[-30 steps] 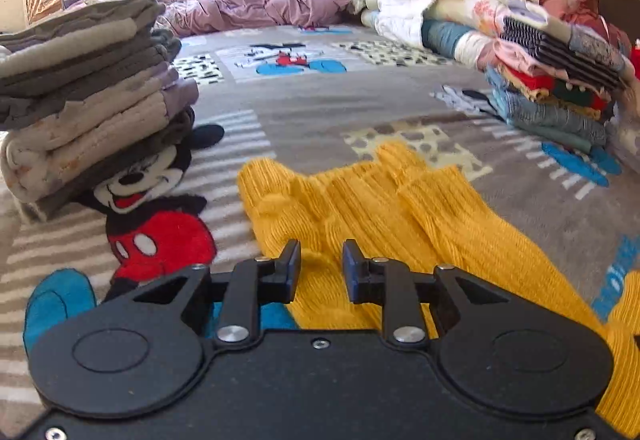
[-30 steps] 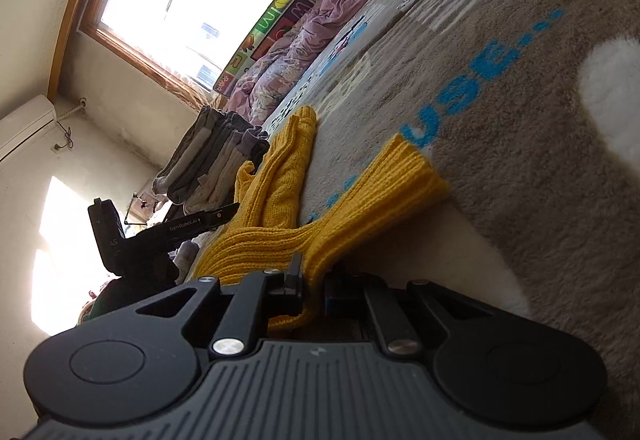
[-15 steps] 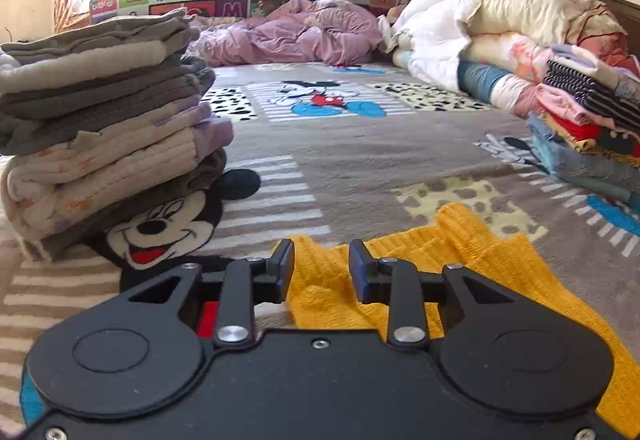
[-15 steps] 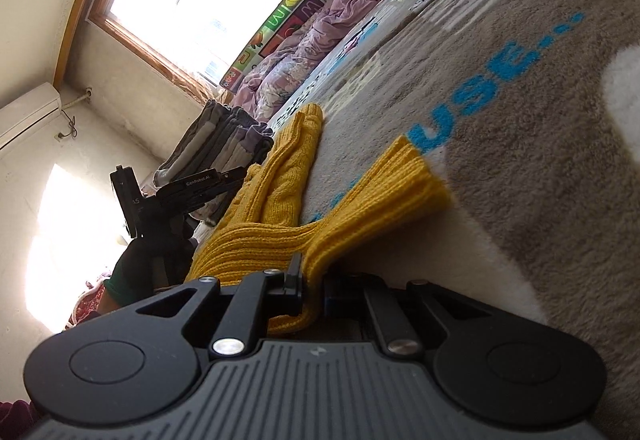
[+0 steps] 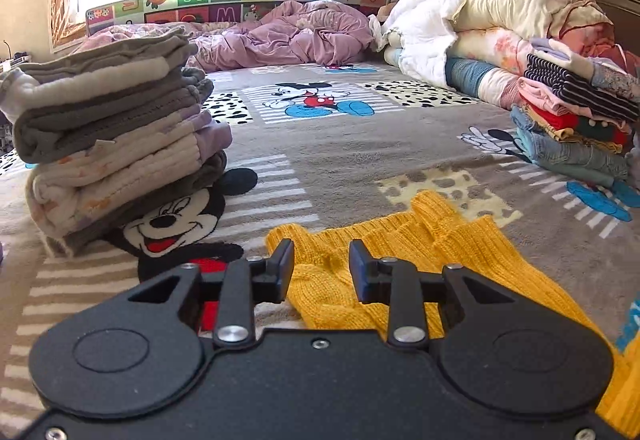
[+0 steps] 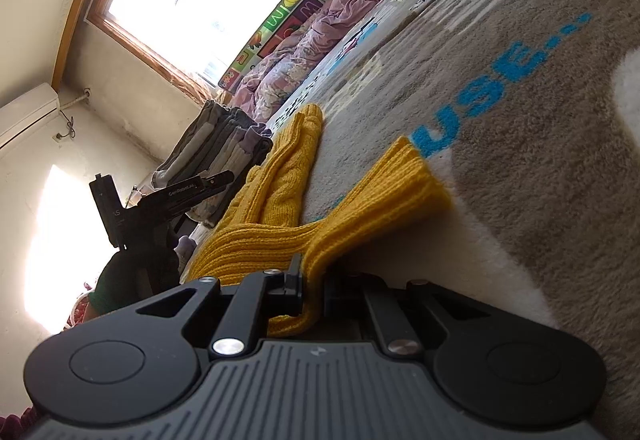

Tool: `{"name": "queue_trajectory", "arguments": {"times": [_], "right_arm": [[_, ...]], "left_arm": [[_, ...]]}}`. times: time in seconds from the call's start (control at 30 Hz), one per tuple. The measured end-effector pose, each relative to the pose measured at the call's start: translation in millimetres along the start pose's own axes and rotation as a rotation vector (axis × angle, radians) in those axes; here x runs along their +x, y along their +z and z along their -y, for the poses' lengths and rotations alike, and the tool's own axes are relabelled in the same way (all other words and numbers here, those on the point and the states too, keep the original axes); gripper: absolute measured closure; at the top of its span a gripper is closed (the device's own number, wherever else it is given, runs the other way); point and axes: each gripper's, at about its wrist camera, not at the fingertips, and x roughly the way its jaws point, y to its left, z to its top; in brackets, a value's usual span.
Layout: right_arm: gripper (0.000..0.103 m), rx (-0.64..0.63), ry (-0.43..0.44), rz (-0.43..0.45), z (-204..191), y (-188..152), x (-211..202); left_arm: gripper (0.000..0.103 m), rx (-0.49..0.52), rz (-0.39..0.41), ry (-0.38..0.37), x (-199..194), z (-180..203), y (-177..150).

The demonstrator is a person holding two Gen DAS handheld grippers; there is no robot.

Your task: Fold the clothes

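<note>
A yellow knit sweater (image 5: pixel 432 240) lies spread on the Mickey Mouse blanket (image 5: pixel 360 156). My left gripper (image 5: pixel 321 260) is open and empty, hovering just above the sweater's near left edge. In the right wrist view my right gripper (image 6: pixel 312 280) is shut on the sweater's (image 6: pixel 280 224) ribbed edge, low against the blanket, with one sleeve (image 6: pixel 404 180) stretching away from it. The left gripper (image 6: pixel 160 204) also shows there, above the sweater's far side.
A stack of folded grey and cream clothes (image 5: pixel 112 136) stands at the left. A pile of folded colourful clothes (image 5: pixel 572 120) and quilts (image 5: pixel 480 28) sits at the right. A crumpled purple duvet (image 5: pixel 288 36) lies at the back by the window.
My left gripper has drawn back and lowered toward the sweater's near left edge, staying open. My right gripper keeps its hold on the sweater and has barely moved.
</note>
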Motion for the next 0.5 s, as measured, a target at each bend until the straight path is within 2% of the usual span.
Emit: {"name": "queue_trajectory", "arguments": {"times": [0.13,0.33,0.5], "right_arm": [[0.096,0.01,-0.004,0.008,0,0,0],[0.094,0.054,0.001,0.027,3,0,-3],[0.089,0.105,0.007,0.066,3,1,-9]], "left_arm": [[0.074,0.024,-0.005,-0.027,-43,18,-10],[0.074,0.084,-0.062,-0.015,-110,56,-57],[0.074,0.04,-0.076,0.002,-164,79,-92]]}}
